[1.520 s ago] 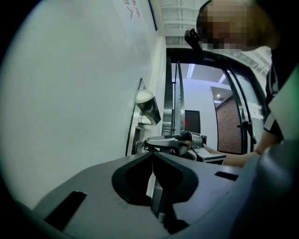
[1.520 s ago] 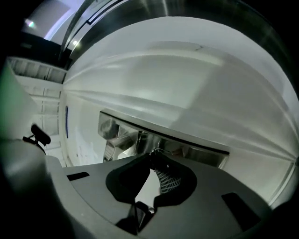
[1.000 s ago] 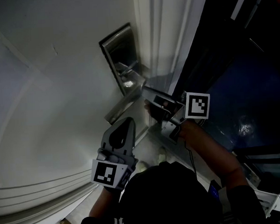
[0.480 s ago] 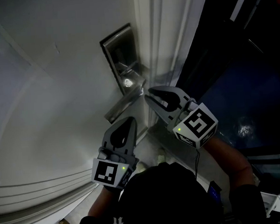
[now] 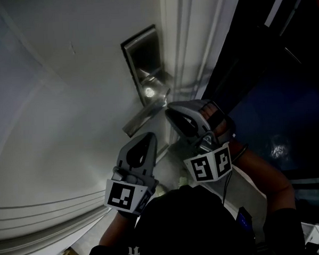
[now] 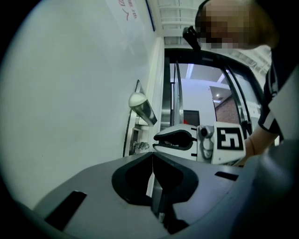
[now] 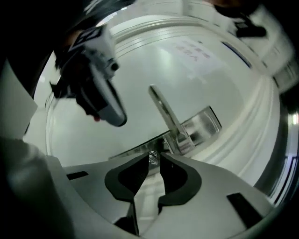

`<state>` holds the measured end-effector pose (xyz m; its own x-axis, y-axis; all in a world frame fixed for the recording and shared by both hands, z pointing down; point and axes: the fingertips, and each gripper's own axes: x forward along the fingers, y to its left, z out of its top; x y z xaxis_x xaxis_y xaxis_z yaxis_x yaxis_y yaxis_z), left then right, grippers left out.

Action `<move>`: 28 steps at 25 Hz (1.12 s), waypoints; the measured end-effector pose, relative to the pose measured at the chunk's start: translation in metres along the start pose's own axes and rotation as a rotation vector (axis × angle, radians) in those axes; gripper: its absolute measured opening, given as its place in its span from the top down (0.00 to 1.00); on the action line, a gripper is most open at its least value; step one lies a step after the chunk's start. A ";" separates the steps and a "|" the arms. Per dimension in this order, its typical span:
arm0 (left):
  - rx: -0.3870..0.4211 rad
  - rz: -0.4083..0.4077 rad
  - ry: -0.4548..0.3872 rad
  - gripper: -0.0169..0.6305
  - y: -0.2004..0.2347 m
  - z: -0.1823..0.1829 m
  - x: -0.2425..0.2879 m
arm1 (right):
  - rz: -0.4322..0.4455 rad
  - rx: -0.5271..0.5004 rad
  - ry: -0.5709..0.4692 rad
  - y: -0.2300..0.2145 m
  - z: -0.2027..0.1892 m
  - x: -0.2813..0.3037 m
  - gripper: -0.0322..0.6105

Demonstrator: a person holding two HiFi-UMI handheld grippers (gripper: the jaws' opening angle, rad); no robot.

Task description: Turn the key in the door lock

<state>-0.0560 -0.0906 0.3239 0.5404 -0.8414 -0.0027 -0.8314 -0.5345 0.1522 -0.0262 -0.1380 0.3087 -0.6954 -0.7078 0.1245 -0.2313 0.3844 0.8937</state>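
A steel lock plate (image 5: 141,58) with a lever handle (image 5: 140,119) sits on the pale door (image 5: 68,118). In the right gripper view a small shiny key (image 7: 153,158) sticks out of the plate (image 7: 202,125) just below the lever (image 7: 163,112). My right gripper (image 7: 154,156) is shut on the key, and in the head view its tips (image 5: 170,112) press against the plate's lower end. My left gripper (image 5: 147,136) hangs shut and empty below the lever, apart from the door. From the left gripper view I see its closed jaws (image 6: 153,158) and the right gripper (image 6: 175,139) beyond.
The white door frame (image 5: 184,37) runs up right of the plate, with dark glass (image 5: 275,91) beyond it. The door's moulding (image 5: 46,210) curves along the lower left. The person's forearm (image 5: 263,177) reaches in from the lower right.
My right gripper has rolled about its own axis at the lock: its marker cube swung from the upper right round to the underside. The left gripper has stayed where it was.
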 end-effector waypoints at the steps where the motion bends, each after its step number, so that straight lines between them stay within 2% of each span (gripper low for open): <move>1: 0.001 0.000 -0.002 0.96 0.000 0.000 0.000 | -0.026 -0.144 0.012 0.003 -0.001 0.001 0.86; 3: 0.002 -0.002 -0.005 0.96 -0.001 0.001 0.000 | -0.061 -0.357 0.023 0.009 -0.002 0.005 0.85; 6: 0.000 -0.003 -0.006 0.96 -0.001 0.002 -0.001 | -0.083 -0.468 0.023 0.011 -0.002 0.010 0.83; 17: -0.002 -0.006 -0.005 0.96 0.000 0.001 -0.001 | -0.072 -0.547 0.045 0.019 -0.012 0.015 0.81; 23: -0.002 -0.013 -0.004 0.96 -0.001 0.001 0.000 | -0.100 -0.637 0.083 0.018 -0.013 0.034 0.81; 28: -0.008 -0.002 -0.004 0.96 0.003 0.000 -0.002 | -0.108 -0.609 0.095 0.015 -0.012 0.037 0.85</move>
<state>-0.0595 -0.0906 0.3241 0.5413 -0.8408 -0.0068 -0.8294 -0.5352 0.1603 -0.0473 -0.1652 0.3322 -0.6198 -0.7841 0.0322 0.1515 -0.0793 0.9853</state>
